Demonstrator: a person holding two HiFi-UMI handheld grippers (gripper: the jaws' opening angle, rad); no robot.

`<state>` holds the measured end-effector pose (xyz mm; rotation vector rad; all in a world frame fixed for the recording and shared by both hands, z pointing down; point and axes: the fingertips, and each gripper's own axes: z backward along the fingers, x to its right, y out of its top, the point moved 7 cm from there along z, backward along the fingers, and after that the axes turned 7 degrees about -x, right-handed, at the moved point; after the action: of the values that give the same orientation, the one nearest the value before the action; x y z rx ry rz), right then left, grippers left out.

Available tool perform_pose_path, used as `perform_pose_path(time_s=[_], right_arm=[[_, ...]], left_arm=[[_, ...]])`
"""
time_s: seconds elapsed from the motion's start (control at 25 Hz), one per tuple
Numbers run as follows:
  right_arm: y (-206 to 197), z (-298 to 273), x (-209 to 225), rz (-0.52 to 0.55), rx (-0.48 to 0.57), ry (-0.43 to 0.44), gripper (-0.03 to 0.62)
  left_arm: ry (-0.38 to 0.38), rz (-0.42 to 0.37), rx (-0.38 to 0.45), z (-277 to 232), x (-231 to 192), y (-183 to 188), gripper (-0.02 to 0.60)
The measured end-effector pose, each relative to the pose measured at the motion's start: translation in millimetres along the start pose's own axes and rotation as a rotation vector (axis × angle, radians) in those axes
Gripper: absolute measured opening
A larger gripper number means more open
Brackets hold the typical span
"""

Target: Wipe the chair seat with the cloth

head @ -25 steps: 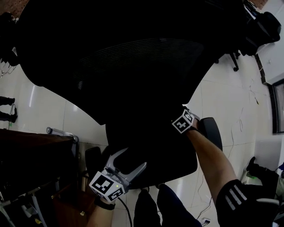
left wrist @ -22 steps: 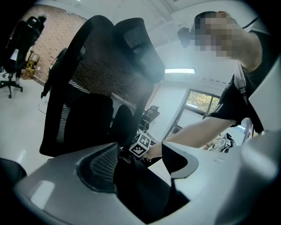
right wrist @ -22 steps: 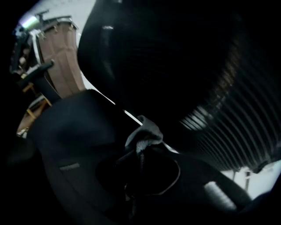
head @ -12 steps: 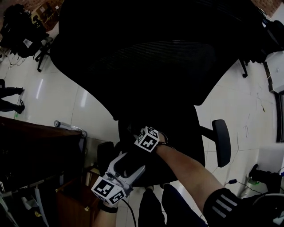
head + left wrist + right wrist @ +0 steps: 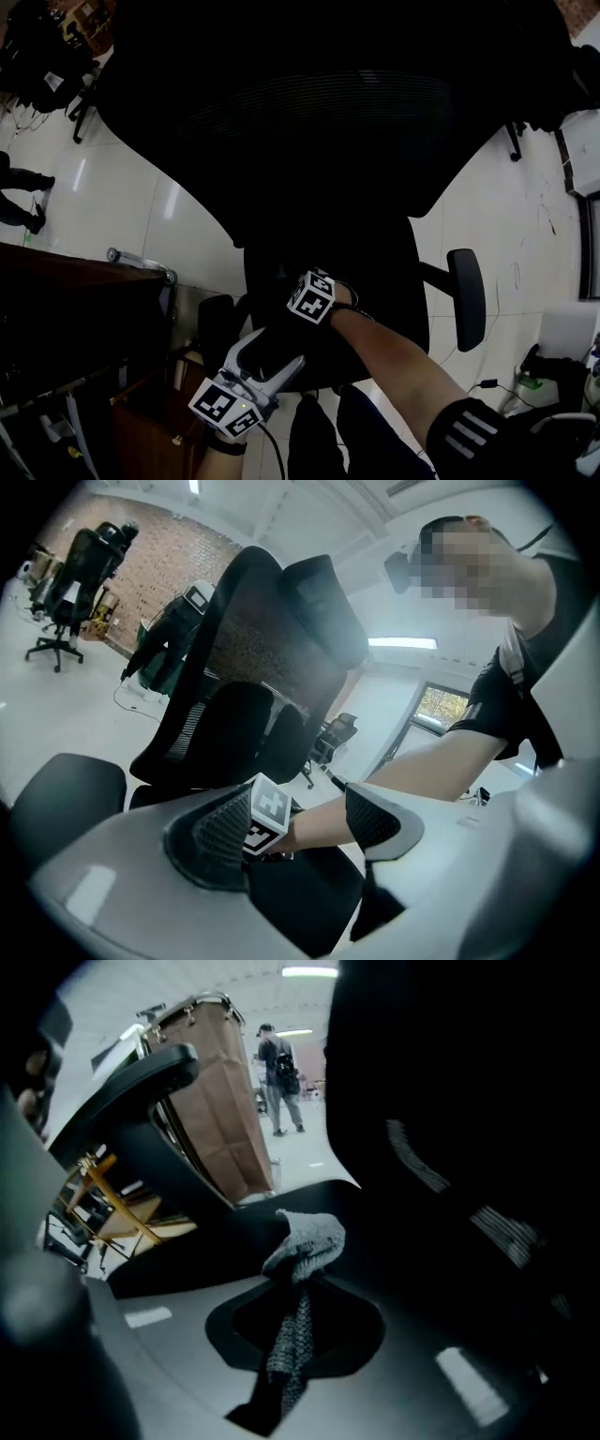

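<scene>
The black office chair fills the head view, its seat [image 5: 375, 309] below the big backrest [image 5: 319, 122]. My right gripper [image 5: 300, 283] is over the seat's left part, shut on a grey knitted cloth [image 5: 306, 1244] whose free end bunches against the dark seat [image 5: 225, 1241]. The cloth is too dark to make out in the head view. My left gripper [image 5: 274, 345] hovers at the seat's near left edge, open, nothing between its fingers [image 5: 211, 846]. Between its jaws I see the right gripper's marker cube [image 5: 269, 813] and the person's forearm [image 5: 412, 771].
A left armrest [image 5: 141, 1072] and a right armrest [image 5: 467, 298] flank the seat. A dark wooden desk [image 5: 66, 309] stands to the left. Other office chairs [image 5: 75, 574] and a standing person [image 5: 278, 1068] are farther off on the white tiled floor [image 5: 122, 216].
My right gripper has swept with the cloth from the seat's right side to its left, then nearly stopped. The left gripper has hardly moved.
</scene>
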<state>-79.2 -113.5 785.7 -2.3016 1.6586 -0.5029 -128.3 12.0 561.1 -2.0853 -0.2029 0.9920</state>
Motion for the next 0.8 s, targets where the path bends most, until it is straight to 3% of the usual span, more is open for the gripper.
perform_pose_path(time_s=[0.28, 0.44, 0.64, 0.8], right_arm=[[-141.4, 58.4, 69.5, -0.122, -0.119, -0.2, 0.031], [-189.7, 95.5, 91.9, -0.203, -0.154, -0.294, 0.031], [-193.5, 106.9, 91.1, -0.275, -0.161, -0.331, 0.031], [-136.4, 94.4, 51.1, -0.317, -0.018, -0.215, 0.031]], left_arm=[[-0.08, 0.006, -0.036, -31.9, 22.5, -14.8, 0.339], [-0.113, 0.006, -0.067, -45.3, 36.9, -19.0, 0.339], [-0.124, 0.004, -0.07, -40.4, 50.1, -19.6, 0.339], [-0.091, 0.005, -0.071, -16.9, 49.0, -20.7, 0.339]])
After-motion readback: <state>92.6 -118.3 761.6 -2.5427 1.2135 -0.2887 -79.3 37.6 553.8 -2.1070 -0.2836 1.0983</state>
